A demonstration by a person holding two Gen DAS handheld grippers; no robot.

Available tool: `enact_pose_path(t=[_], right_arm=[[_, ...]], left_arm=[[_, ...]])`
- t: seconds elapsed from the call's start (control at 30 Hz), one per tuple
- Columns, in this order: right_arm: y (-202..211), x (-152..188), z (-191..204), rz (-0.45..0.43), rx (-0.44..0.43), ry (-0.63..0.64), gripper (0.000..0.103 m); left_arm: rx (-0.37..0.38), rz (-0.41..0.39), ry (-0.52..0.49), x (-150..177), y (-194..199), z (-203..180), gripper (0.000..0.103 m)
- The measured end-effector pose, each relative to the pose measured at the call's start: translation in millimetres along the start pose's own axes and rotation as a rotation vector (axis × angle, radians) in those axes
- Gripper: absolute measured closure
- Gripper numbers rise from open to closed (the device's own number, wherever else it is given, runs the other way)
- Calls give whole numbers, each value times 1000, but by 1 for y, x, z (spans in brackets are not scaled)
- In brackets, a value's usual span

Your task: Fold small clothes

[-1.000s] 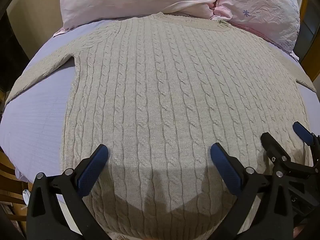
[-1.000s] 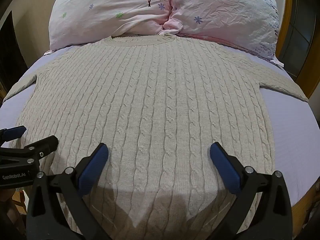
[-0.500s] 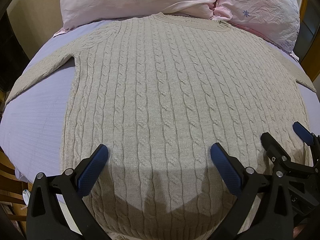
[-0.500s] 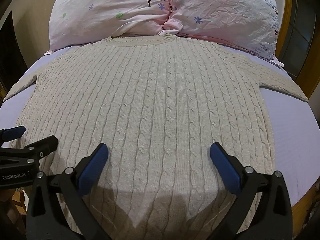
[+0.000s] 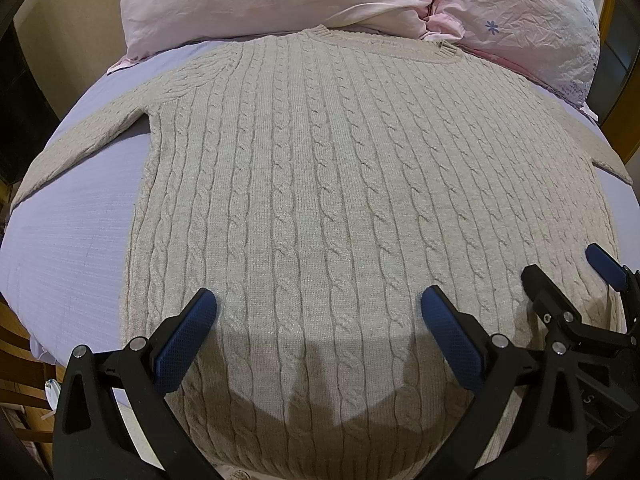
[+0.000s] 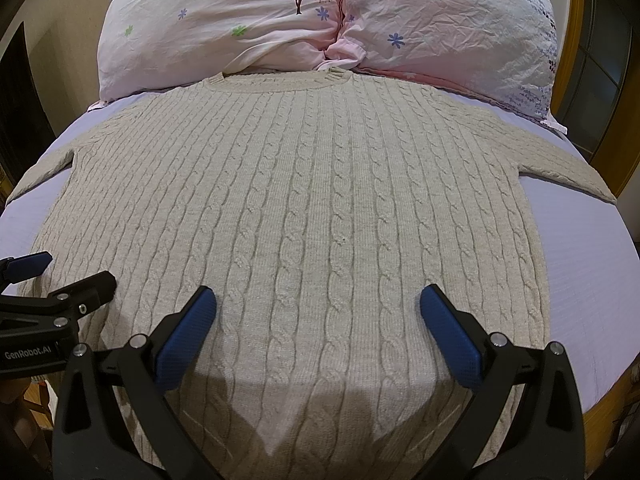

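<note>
Nearest the cameras, the left gripper [image 5: 318, 326] and the right gripper [image 6: 318, 322] both hover over the hem end of the sweater [image 5: 340, 200], each with its blue pads spread wide and nothing between them; whether the pads touch the knit cannot be told. The cream cable-knit sweater lies flat and face up on the bed [image 6: 592, 280], hem at the near edge, body running up the middle, each sleeve [image 5: 92, 136] stretched out toward a side edge, and the collar [image 6: 280, 82] at the far end just under the two pink pillows [image 6: 440, 28]. No fold shows yet, so this looks like the very start: garment spread, tools poised. The next move probably calls for each gripper to travel outward to a sleeve or side seam (the knit is thick, so a deep bite would help), close on it, and carry it over the body.
</note>
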State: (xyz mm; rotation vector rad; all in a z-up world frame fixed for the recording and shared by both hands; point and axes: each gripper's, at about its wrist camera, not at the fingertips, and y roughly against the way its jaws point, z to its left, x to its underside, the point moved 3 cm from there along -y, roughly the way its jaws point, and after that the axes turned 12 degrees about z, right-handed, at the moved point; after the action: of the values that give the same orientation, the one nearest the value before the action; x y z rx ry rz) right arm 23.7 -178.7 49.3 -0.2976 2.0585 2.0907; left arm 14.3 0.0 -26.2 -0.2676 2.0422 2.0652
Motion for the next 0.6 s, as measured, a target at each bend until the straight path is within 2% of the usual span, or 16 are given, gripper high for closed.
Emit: enact_pose_path(t=[0.6], right_arm=[[-1, 0, 0, 0, 0, 0, 2]], left_arm=[[0, -1, 0, 0, 0, 0, 1]])
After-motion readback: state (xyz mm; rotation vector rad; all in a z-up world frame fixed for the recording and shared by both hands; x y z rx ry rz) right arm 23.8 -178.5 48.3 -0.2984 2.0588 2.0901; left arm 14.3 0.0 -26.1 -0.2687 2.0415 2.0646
